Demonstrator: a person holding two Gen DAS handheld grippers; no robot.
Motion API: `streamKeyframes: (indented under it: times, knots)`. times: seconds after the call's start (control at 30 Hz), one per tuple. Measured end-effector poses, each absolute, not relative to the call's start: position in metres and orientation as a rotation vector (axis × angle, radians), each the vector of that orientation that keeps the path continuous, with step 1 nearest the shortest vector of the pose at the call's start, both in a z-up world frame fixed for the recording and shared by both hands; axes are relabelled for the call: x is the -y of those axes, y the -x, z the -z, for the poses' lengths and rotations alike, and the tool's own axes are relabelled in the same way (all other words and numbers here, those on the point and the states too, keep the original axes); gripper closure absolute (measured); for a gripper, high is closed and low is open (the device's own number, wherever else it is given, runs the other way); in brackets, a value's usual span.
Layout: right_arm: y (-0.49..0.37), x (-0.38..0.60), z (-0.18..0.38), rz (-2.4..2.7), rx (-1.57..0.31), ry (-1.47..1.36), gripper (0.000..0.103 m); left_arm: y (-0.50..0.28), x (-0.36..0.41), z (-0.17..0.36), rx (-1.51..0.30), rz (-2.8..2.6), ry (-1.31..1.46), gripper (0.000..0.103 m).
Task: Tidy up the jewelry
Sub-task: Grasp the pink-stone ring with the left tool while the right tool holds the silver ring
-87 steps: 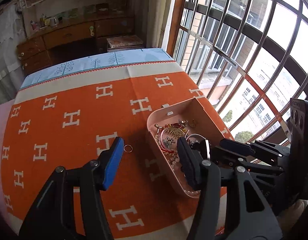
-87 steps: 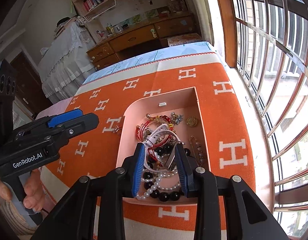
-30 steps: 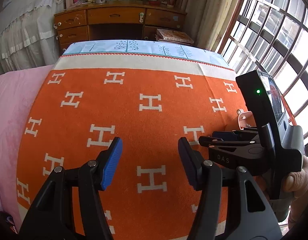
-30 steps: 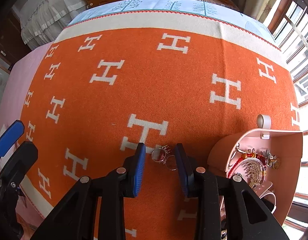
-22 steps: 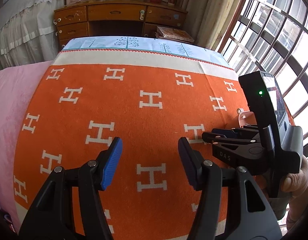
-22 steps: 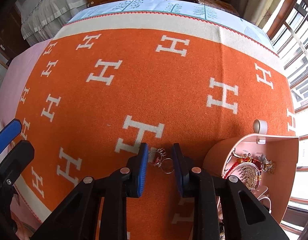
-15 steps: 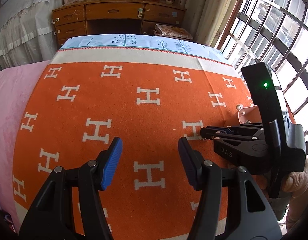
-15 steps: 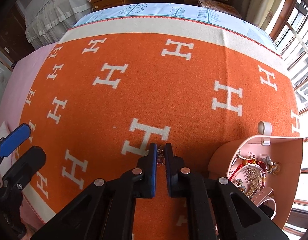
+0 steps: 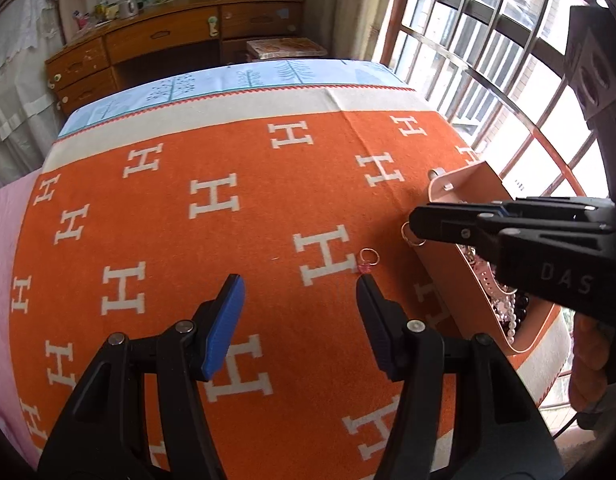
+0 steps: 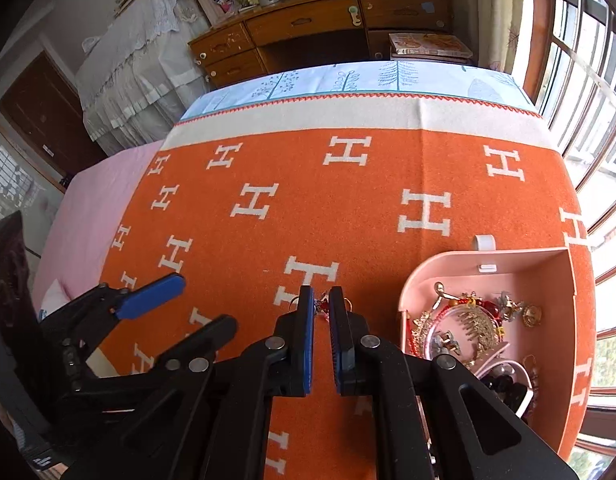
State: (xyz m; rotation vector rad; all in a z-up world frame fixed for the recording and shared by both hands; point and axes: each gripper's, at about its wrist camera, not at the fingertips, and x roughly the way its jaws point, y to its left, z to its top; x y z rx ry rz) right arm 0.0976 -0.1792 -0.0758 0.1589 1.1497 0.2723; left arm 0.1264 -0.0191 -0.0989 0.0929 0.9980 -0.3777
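Observation:
My right gripper (image 10: 320,301) is shut on a small ring (image 10: 323,305) and holds it just above the orange blanket. In the left wrist view that ring (image 9: 412,236) hangs from the right gripper (image 9: 415,227), next to the near corner of the pink jewelry box (image 9: 460,184). A second ring with a pink stone (image 9: 368,258) lies on the blanket, just past my left gripper's right fingertip. My left gripper (image 9: 297,284) is open and holds nothing. The pink box (image 10: 484,254) holds bracelets, beads and other pieces.
The orange blanket with white H marks (image 10: 348,200) covers the surface, with a pink sheet (image 10: 91,208) at its left. A barred window (image 9: 488,40) runs along the right, close behind the box. A wooden desk (image 10: 308,20) stands at the back. A hand (image 9: 588,360) holds the right gripper.
The right gripper shut on one of two rings lying on the blanket and lifted it. The other ring stayed on the blanket. The left gripper shifted and rolled, still open.

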Motion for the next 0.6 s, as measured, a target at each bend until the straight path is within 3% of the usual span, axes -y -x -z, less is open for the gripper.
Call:
streamKeyframes:
  times: [0.43,0.53,0.6]
  knots:
    - [-0.047,0.274,0.055,-0.226,-1.047,-0.324,0.095,-0.143,0.087,0.150,-1.006,0.471,-0.321,0.048]
    - [-0.042,0.291,0.057,-0.216,-1.038,-0.357,0.095,-0.147,0.090,0.151,-1.001,0.481,-0.310,0.053]
    - [-0.040,0.301,0.060,-0.209,-1.037,-0.374,0.095,-0.148,0.092,0.150,-1.000,0.498,-0.309,0.067]
